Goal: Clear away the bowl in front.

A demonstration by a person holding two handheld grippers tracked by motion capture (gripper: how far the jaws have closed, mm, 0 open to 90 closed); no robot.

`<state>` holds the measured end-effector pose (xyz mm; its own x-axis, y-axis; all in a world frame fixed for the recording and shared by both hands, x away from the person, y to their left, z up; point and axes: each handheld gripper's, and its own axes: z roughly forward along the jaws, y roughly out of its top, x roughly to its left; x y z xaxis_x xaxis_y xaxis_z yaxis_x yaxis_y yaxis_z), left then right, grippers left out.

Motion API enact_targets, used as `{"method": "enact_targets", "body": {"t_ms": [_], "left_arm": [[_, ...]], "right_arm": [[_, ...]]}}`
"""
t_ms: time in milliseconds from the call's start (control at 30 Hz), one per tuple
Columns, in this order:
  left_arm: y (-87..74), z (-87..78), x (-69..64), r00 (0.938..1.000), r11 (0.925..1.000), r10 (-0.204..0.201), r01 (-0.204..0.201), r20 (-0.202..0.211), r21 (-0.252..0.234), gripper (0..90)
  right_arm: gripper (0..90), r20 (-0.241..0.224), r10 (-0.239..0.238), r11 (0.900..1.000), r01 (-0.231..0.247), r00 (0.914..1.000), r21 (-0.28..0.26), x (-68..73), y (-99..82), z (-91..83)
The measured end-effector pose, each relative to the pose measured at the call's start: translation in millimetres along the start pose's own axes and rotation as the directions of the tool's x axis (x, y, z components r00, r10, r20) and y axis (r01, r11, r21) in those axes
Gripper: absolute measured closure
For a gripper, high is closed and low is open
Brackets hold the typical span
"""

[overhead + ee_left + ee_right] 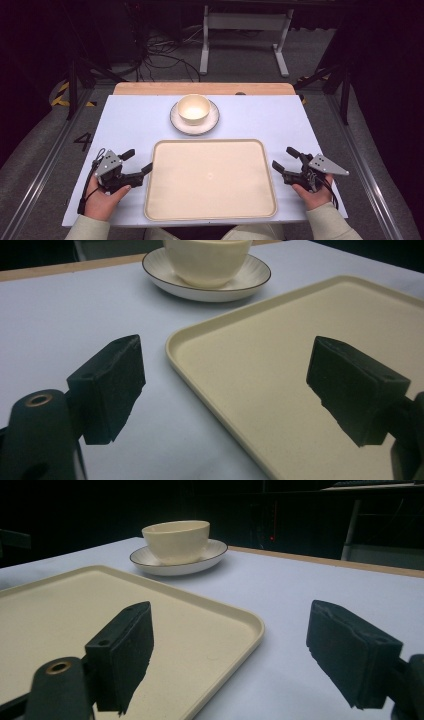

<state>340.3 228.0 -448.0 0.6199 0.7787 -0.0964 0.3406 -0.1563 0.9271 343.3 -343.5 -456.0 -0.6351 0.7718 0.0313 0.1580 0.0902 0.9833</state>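
Observation:
A cream tray [165, 205] lies flat on the white tabletop, nothing on it. Behind it a cream bowl [194, 108] sits on a white plate [214, 119] with a dark rim. My left gripper [138, 161] rests at the tray's left edge, jaws wide open and empty. My right gripper [282, 158] rests at the tray's right edge, also open and empty. In the left gripper view the tray's corner [180, 340] lies between the jaws of the left gripper [227, 390], with bowl [207, 260] and plate [250, 282] beyond. The right gripper view shows the right gripper [230, 655] over the tray's rim [252, 622], the bowl [176, 540] farther off.
A wooden strip [150, 88] runs along the table's far edge. Bare white tabletop [125, 125] lies left and right of the plate. Beyond the table are a white stand [245, 22], cables [160, 60] on the floor, and dark surroundings.

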Motion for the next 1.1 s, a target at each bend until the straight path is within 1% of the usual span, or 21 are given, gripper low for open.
{"method": "enact_targets", "body": {"t_ms": [133, 267, 333, 533, 600, 700, 733, 800, 900, 1000, 1100], "left_arm": [[7.9, -4.5, -4.4, 0.9999, 0.9999, 0.01, -0.01, -0.004, 0.006, 15.8], [13.1, -9.1, -6.4, 1.0, 1.0, 0.002, -0.002, -0.006, -0.007, 15.7], [15.4, -11.4, -7.1, 0.9999, 1.0, 0.006, -0.006, -0.008, -0.004, 15.5], [20.5, -12.2, -10.2, 0.9999, 1.0, 0.0, 0.0, -0.011, 0.009, 15.9], [23.7, -12.4, -10.9, 1.0, 1.0, 0.003, -0.003, -0.006, 0.008, 16.2], [28.7, -13.3, -12.6, 0.9998, 0.9999, 0.01, -0.01, -0.015, 0.001, 16.2], [30.4, -14.2, -12.5, 0.9997, 0.9998, 0.019, -0.019, -0.017, 0.004, 16.2], [32.7, -15.3, -13.4, 0.9998, 0.9999, 0.013, -0.013, -0.016, 0.002, 16.3], [34.3, -15.3, -14.0, 0.9997, 0.9999, 0.017, -0.017, -0.017, 0.003, 16.4], [37.3, -14.6, -13.7, 0.9999, 1.0, -0.004, 0.004, -0.011, 0.002, 16.6], [43.3, -13.7, -13.5, 0.9999, 1.0, -0.004, 0.004, -0.015, 0.0, 16.7]], "right_arm": [[19.7, 0.0, -0.001, 1.0, 0.001, 1.0, 0.0, 0.0, 0.0, -0.2], [19.7, 0.003, -0.001, 1.0, 0.001, 1.0, -0.002, 0.0, -0.1, -0.3], [19.7, 0.002, -0.001, 1.0, 0.001, 1.0, -0.001, 0.0, -0.1, -0.2], [19.7, 0.004, 0.005, 1.0, -0.005, 1.0, -0.002, -0.4, -0.1, -0.1], [19.7, 0.002, 0.007, 1.0, -0.007, 1.0, -0.002, -0.7, -0.1, -0.2], [19.7, 0.003, 0.007, 1.0, -0.007, 1.0, -0.002, -0.8, -0.1, -0.1], [19.7, 0.003, 0.007, 1.0, -0.007, 1.0, -0.001, -0.8, -0.1, 0.0], [19.7, 0.002, 0.005, 1.0, -0.005, 1.0, -0.001, -0.7, -0.1, 0.0], [19.7, 0.004, 0.01, 1.0, -0.01, 0.9999, 0.001, -0.8, -0.1, 0.1], [19.7, 0.002, 0.0, 1.0, 0.0, 1.0, 0.005, -0.1, 0.0, 0.4], [19.7, -0.003, 0.0, 1.0, 0.0, 1.0, 0.001, -0.1, -0.2, 0.0]]}}
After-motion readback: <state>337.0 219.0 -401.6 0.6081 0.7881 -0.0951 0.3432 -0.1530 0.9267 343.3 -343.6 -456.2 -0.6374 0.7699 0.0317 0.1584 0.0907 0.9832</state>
